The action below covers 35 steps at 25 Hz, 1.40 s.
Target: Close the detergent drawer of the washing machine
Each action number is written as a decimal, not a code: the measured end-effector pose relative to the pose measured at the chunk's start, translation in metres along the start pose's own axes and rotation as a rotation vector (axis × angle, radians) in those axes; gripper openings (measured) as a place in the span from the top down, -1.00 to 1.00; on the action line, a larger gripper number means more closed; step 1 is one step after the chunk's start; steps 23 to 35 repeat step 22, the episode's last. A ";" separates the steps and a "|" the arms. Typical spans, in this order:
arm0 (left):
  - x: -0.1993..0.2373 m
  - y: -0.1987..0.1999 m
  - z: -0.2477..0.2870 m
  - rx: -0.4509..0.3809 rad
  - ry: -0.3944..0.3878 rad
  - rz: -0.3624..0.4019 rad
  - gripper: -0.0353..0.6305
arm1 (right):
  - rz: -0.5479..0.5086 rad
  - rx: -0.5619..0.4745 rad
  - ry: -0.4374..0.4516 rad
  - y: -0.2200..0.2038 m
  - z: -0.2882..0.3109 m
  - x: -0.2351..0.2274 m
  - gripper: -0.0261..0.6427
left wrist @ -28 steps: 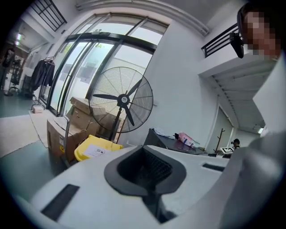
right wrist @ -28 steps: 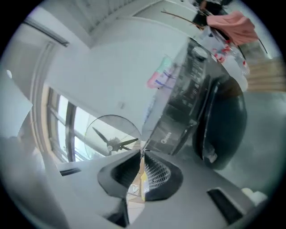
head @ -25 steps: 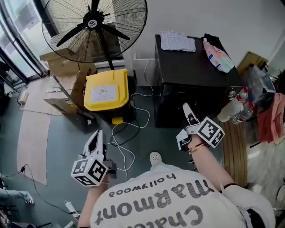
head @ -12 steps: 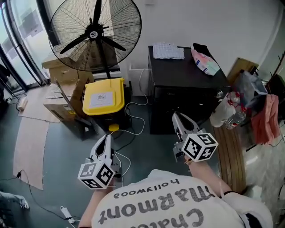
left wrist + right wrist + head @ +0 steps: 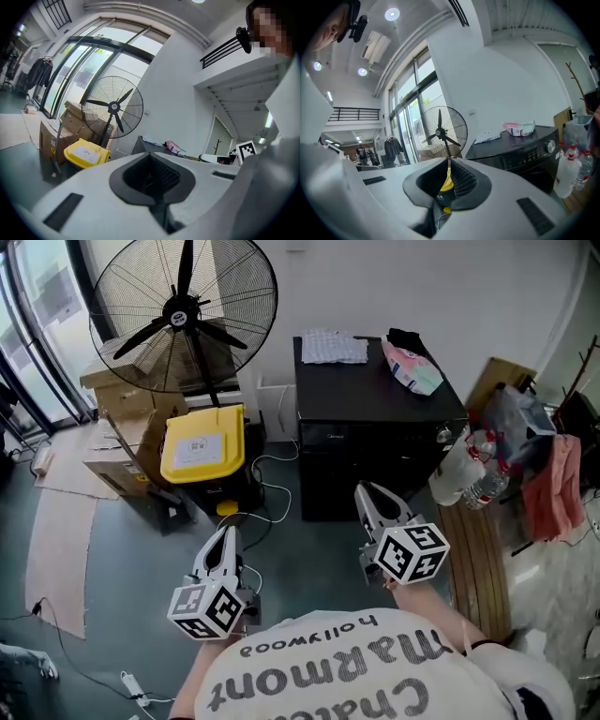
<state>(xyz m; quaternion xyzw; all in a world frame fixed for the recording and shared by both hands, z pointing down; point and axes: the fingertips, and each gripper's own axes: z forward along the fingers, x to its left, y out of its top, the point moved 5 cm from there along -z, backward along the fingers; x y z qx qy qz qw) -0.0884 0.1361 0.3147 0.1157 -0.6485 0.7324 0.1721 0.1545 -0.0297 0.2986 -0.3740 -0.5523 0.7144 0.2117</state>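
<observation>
The black washing machine (image 5: 375, 395) stands just ahead of the right gripper (image 5: 362, 491), nearer it than the left gripper (image 5: 223, 533) (both clenched, empty; its drawer indiscernible).

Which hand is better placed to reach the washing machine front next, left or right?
Right, probably. The right gripper sits just before the black washing machine, pointing at it; the left gripper is off to the side, facing the yellow bin. Drawer not discernible.
</observation>
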 end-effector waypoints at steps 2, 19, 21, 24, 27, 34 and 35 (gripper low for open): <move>-0.010 -0.005 0.001 0.004 0.007 -0.007 0.87 | 0.003 0.009 -0.001 0.002 -0.005 -0.009 0.80; -0.021 -0.014 -0.029 -0.017 0.112 -0.014 0.87 | 0.004 0.051 0.063 -0.003 -0.008 -0.017 0.81; -0.019 -0.014 -0.032 -0.016 0.116 -0.013 0.87 | 0.002 0.055 0.070 -0.005 -0.008 -0.013 0.81; -0.018 -0.014 -0.034 -0.016 0.118 -0.013 0.87 | 0.002 0.056 0.073 -0.006 -0.007 -0.010 0.81; -0.018 -0.014 -0.034 -0.016 0.118 -0.013 0.87 | 0.002 0.056 0.073 -0.006 -0.007 -0.010 0.81; -0.018 -0.014 -0.034 -0.016 0.118 -0.013 0.87 | 0.002 0.056 0.073 -0.006 -0.007 -0.010 0.81; -0.018 -0.014 -0.034 -0.016 0.118 -0.013 0.87 | 0.002 0.056 0.073 -0.006 -0.007 -0.010 0.81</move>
